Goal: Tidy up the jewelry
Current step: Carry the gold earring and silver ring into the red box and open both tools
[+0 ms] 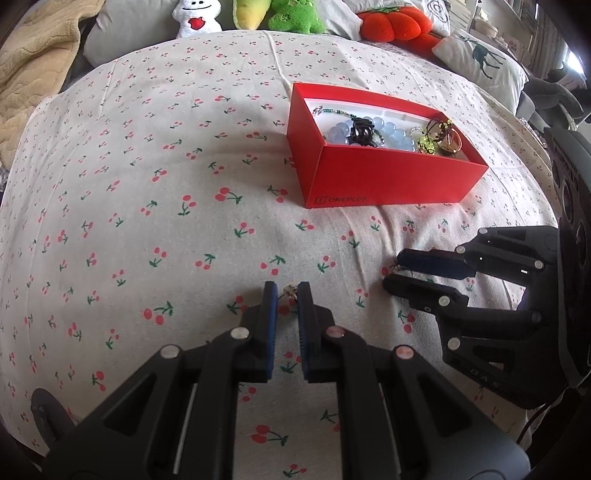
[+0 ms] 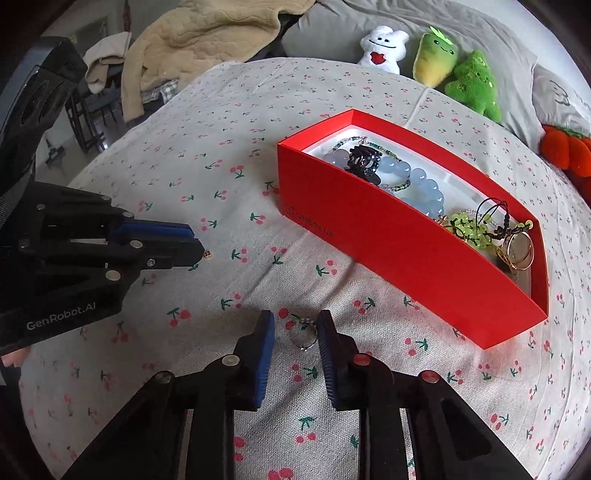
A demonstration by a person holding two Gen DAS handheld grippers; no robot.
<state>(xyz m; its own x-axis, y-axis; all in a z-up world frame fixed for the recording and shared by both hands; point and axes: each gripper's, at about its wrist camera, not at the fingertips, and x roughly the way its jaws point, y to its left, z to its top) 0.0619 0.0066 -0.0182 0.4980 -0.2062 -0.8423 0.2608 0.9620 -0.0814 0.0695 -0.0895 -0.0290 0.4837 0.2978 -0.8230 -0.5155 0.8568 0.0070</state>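
A red box [image 1: 384, 177] [image 2: 388, 236] sits on the cherry-print sheet and holds blue beads [image 1: 391, 134] [image 2: 424, 181], a black hair claw [image 1: 360, 134] [image 2: 364, 162], green beads [image 2: 469, 225] and gold rings [image 2: 519, 247]. My left gripper [image 1: 287, 291] [image 2: 197, 242] is open a little, low over the sheet, with a small gold earring [image 1: 290, 291] [image 2: 208, 253] at its fingertips. My right gripper [image 2: 295, 325] [image 1: 393, 271] is open around a thin silver ring [image 2: 303, 334] lying on the sheet.
Plush toys line the far edge: a white one [image 1: 197, 16] [image 2: 384, 48], a yellow-green one [image 2: 436, 55], a green one [image 1: 295, 14] [image 2: 476, 83] and a red one [image 1: 395, 22] [image 2: 569, 151]. A beige blanket [image 2: 207, 40] lies beyond the sheet.
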